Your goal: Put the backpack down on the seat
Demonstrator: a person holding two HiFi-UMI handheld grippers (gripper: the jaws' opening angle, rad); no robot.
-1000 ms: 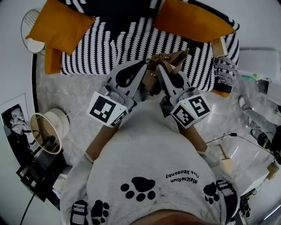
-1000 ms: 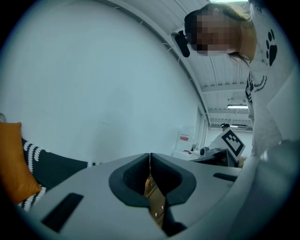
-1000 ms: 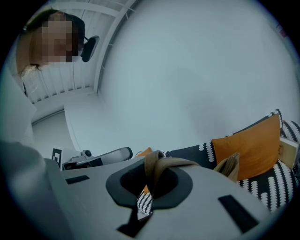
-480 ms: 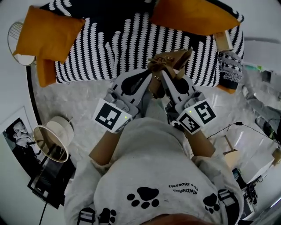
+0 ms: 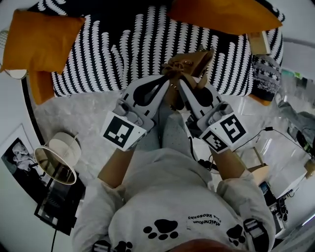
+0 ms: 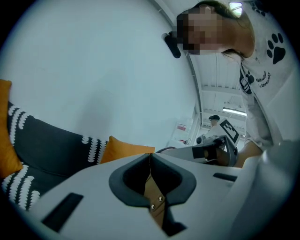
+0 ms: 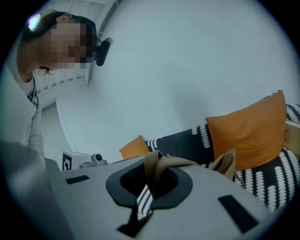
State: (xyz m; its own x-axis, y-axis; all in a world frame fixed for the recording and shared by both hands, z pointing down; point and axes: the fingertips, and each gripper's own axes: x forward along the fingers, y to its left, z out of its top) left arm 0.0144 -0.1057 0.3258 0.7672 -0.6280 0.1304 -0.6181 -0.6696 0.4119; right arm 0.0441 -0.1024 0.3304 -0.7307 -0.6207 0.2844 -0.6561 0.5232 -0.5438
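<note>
Tan straps carry the load here. The small tan fabric backpack [image 5: 192, 63] hangs by them just past the tips of both tools, at 12 o'clock from the person's chest. Below it is the front of the black-and-white patterned sofa seat [image 5: 108, 54], and by my reading the bag is not yet resting there. The left tongs [image 5: 167, 81] are pinched together on a riveted tan strap [image 6: 153, 194]. The right tongs [image 5: 180, 83] are clamped on a looped tan strap [image 7: 157, 165]. Gripping one strap on each side probably keeps the bag level and upright for setting down. Whether the backpack is fastened, or holds anything, cannot be told from these angles. One orange square cushion [image 5: 39, 37] lies on the sofa at 10 o'clock, and a second orange cushion [image 5: 221, 15] at 1 o'clock.
</note>
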